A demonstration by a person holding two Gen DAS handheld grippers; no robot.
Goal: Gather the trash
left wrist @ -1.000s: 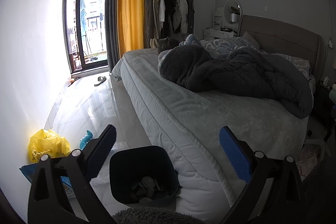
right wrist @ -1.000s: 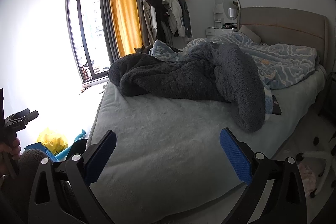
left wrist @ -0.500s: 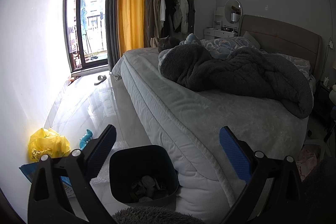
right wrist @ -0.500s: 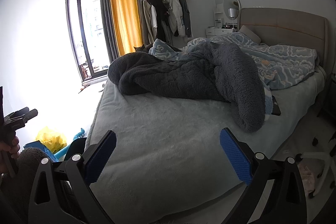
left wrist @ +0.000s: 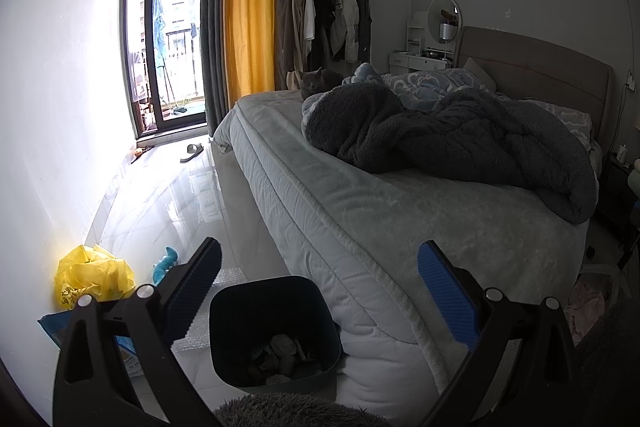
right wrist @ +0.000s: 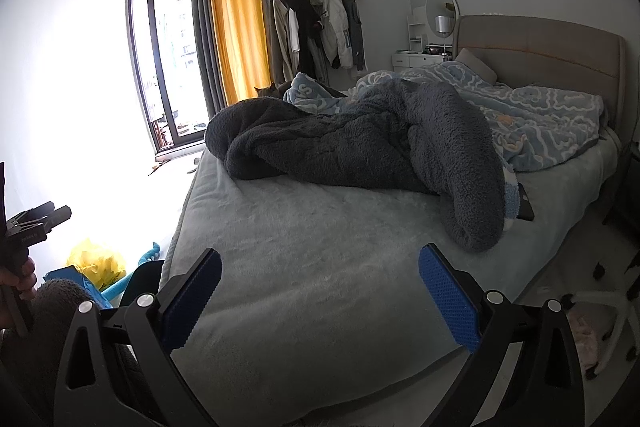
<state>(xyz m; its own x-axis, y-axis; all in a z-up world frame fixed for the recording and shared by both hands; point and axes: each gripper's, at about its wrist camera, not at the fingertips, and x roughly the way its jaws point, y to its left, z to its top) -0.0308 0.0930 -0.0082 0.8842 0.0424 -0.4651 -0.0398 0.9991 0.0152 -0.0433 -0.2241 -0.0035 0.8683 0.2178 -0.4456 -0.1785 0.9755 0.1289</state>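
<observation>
Bedroom, trash round: both my claws hang empty over the foot of the bed, jaws spread wide.

My left claw hovers with the bin just below and between its fingers; the bin stands on the floor against the mattress corner and holds a low heap of grey crumpled scraps, well short of full. Loose trash lies to the claw's left by the wall: a yellow bag, bubble wrap beside the bin, blue paper under the left finger. My right claw points across bare bedding, nothing between its pads. I judge the next reach goes left and down for the yellow bag; I should pinch a bunched fold, not a loose edge, then carry it over the bin's rim before letting go. A cat sits far ahead.
</observation>
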